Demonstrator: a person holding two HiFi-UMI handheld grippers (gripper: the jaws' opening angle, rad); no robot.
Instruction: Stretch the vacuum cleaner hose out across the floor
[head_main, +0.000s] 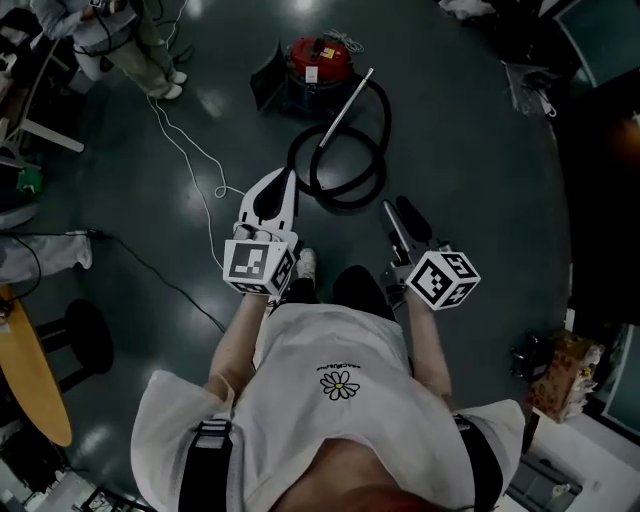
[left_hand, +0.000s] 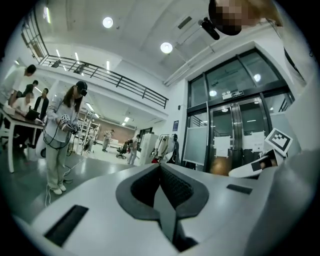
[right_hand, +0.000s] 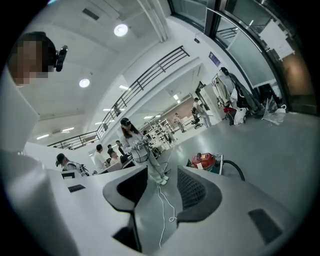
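the open floor (head_main: 470, 140) lay mostly ahead and to the right of the coiled hose (head_main: 348, 203), a broad dark stretch with only glare spots on it. clutter kept to the edges: a stool (head_main: 88, 336) and a wooden table (head_main: 28, 372) at the left, a cardboard box (head_main: 562, 372) at the right, and another person (head_main: 135, 45) standing at the far left near the vacuum cleaner (head_main: 318, 62). a white cable (head_main: 190, 150) trailed from that person across the floor toward the left tongs (head_main: 277, 182).

the person wearing the camera stood upright with both forearms held forward, the two tongs side by side at waist level and tilted up, above the floor and apart from the hose. in the left gripper view the left tongs (left_hand: 161, 172) were pressed together with nothing between them. in the right gripper view the right tongs (right_hand: 162, 187) stood narrowly apart and empty, with the floor and cable showing through the gap.

the hose lay in a black loop on the floor just beyond the tongs, running back to the red vacuum cleaner, with a metal tube (head_main: 345, 108) slanting across the loop. the right gripper view caught the vacuum cleaner (right_hand: 202, 161) and a curve of hose (right_hand: 235, 167) in the distance.

the floor was glossy dark grey in a large hall with a railed upper gallery and glass doors.
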